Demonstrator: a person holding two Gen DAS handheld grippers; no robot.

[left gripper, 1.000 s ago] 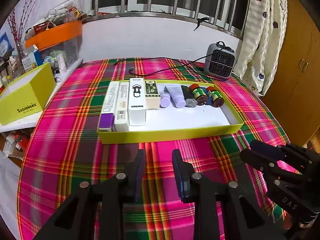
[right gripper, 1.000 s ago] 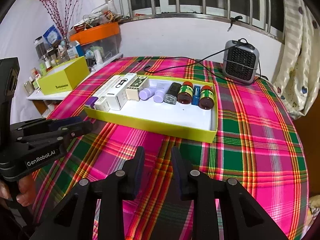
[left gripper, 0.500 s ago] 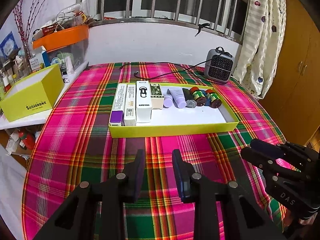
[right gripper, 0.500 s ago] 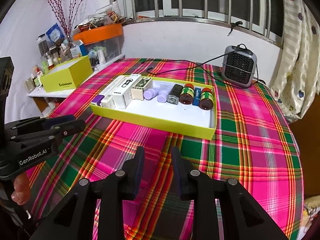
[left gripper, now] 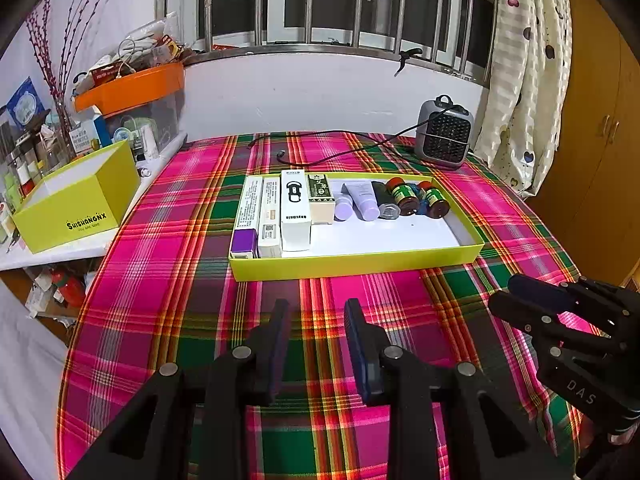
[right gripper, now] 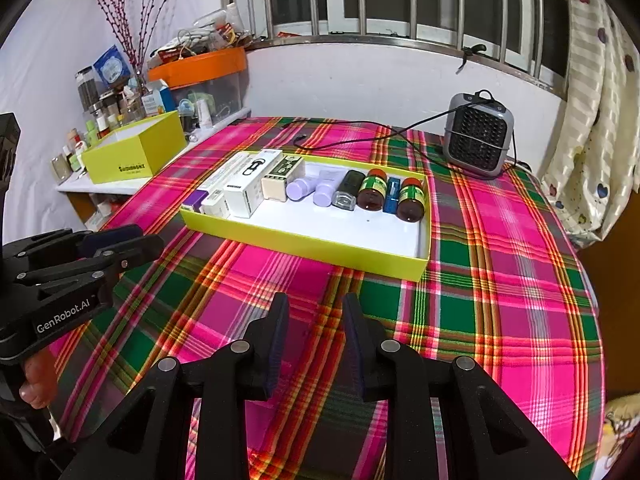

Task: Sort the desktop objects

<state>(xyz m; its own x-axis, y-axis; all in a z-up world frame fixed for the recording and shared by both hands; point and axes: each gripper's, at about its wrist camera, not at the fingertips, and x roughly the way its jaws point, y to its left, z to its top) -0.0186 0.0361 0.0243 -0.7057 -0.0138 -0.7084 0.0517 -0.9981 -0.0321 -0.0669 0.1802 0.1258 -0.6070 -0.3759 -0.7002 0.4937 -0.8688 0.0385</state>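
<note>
Fingers (left gripper: 280, 332) both apart, empty | tray (left gripper: 356, 266) ahead, well clear

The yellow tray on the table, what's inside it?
Inside the yellow tray: four boxes on the left, two purple tubes, a dark bottle and two brown jars. A small blue thing sits half-hidden between the jars.

The desk (left gripper: 168, 280) lies bare before the yellow tray (left gripper: 352, 266). The tray's near half is open white floor; boxes (left gripper: 295, 208), tubes (left gripper: 362, 202) and bottles (left gripper: 404, 199) line its far wall.
</note>
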